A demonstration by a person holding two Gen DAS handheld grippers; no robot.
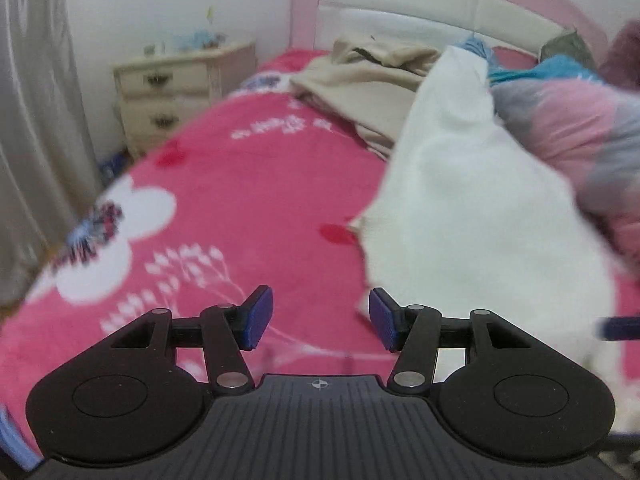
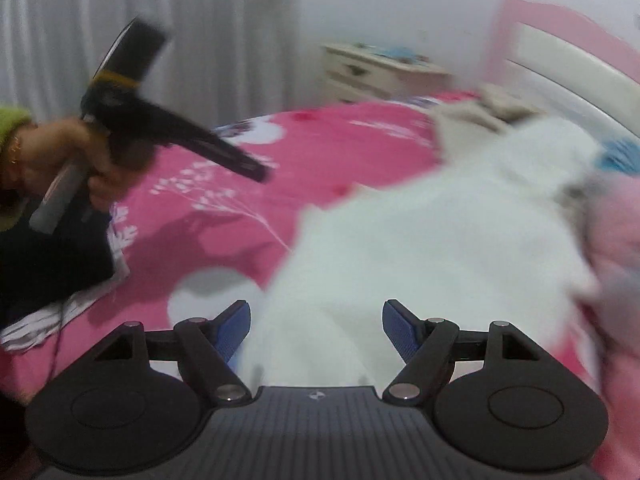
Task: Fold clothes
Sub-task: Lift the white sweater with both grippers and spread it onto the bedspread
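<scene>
i count two grippers, both with jaws wide apart and gripping nothing. my left gripper (image 1: 321,318) hangs over the pink bedspread (image 1: 240,184); my right gripper (image 2: 316,330) sits just above one white garment (image 2: 440,240) lying on the bed, beside a beige garment (image 1: 372,76). only the right view shows the hand (image 2: 80,160) holding the left tool; only the left shows the nightstand (image 1: 176,88) sharply.

White garment (image 1: 472,208): soft matt cloth, fleecy. Pink bedspread (image 1: 240,184): plush printed fabric. Left gripper (image 1: 320,322): matt black plastic, ribbed blue pads (image 1: 256,318), shiny metal pins. Headboard (image 1: 420,4), upper right: glossy padded white. Beige garment (image 1: 360,80): matt cloth.
</scene>
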